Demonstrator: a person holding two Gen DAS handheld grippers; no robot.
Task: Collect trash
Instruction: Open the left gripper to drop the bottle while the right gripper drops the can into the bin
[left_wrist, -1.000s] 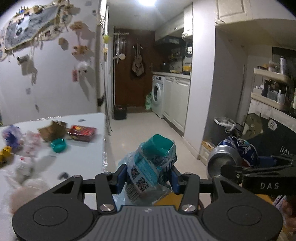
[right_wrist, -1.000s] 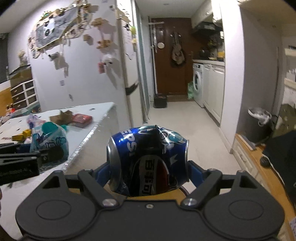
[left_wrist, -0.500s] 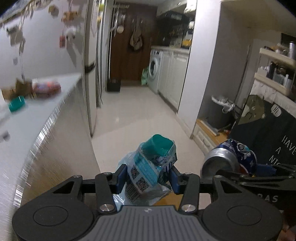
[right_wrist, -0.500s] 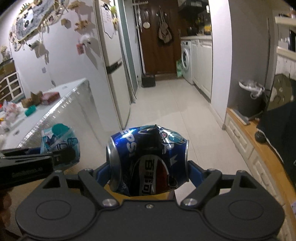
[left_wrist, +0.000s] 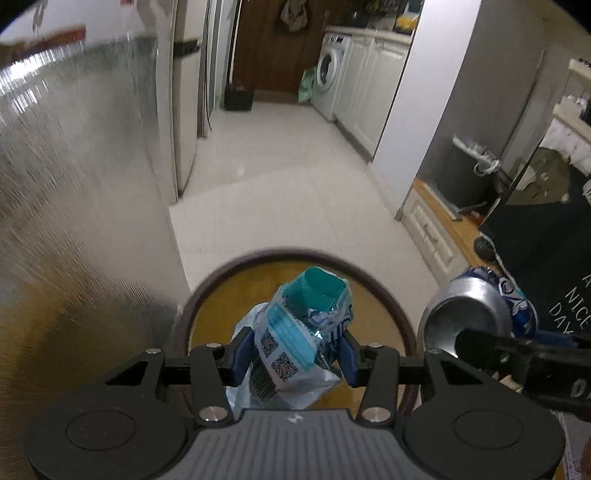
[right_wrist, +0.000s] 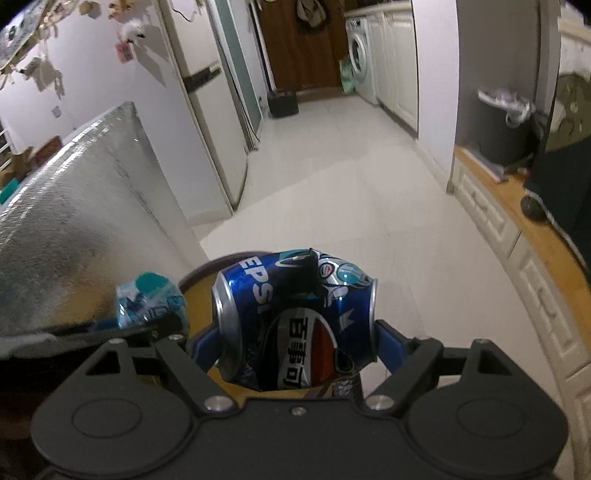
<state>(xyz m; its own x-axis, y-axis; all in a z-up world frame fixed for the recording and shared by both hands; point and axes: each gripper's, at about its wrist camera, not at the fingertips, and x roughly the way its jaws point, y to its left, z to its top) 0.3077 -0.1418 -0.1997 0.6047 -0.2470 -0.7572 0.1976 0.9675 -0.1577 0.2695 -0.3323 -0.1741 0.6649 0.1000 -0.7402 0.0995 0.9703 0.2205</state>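
Left tongs (left_wrist: 291, 354) clench a crumpled blue-white plastic wrapper (left_wrist: 295, 343); right tongs (right_wrist: 297, 332) clench a dented blue soda can (right_wrist: 295, 317). Both hang over a round brown-rimmed bin (left_wrist: 388, 295) beside the foil-sided bench (left_wrist: 74, 184), on the white tiled kitchen floor (left_wrist: 280, 177).

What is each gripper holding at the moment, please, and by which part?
The left gripper pinches a crumpled teal-and-white plastic wrapper across its sides; the right gripper clamps a dented blue soda can by its two ends.
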